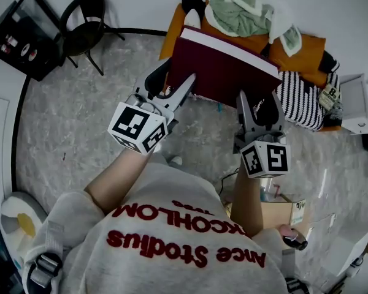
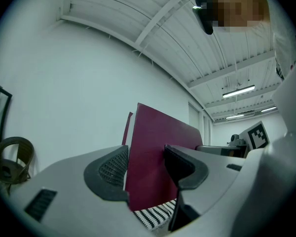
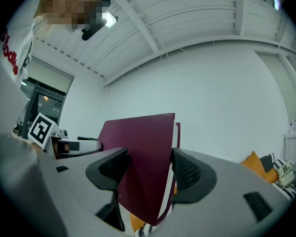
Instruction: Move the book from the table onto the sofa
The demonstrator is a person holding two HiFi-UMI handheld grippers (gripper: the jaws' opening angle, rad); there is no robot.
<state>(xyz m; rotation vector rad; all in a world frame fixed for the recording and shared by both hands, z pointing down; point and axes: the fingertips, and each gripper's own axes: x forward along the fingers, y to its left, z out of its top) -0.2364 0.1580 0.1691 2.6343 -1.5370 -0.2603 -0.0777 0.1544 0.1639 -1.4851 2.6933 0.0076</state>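
Note:
A thick maroon book (image 1: 227, 66) with white page edges hangs in the air between my two grippers, just in front of the orange sofa (image 1: 297, 48). My left gripper (image 1: 172, 81) is shut on the book's left end, and in the left gripper view both pads press on the book (image 2: 155, 147). My right gripper (image 1: 259, 106) is shut on its right end. The right gripper view shows the book (image 3: 143, 152) clamped between the jaws of that gripper (image 3: 148, 172). The book tilts, its far edge higher.
On the sofa lie a green-and-white blanket (image 1: 239, 8) and a black-and-white striped cushion (image 1: 303, 97). A black chair (image 1: 86, 26) and a dark framed panel (image 1: 24, 32) stand at the back left. A white box (image 1: 359, 103) is at the right, a cardboard box (image 1: 282, 213) by my right elbow.

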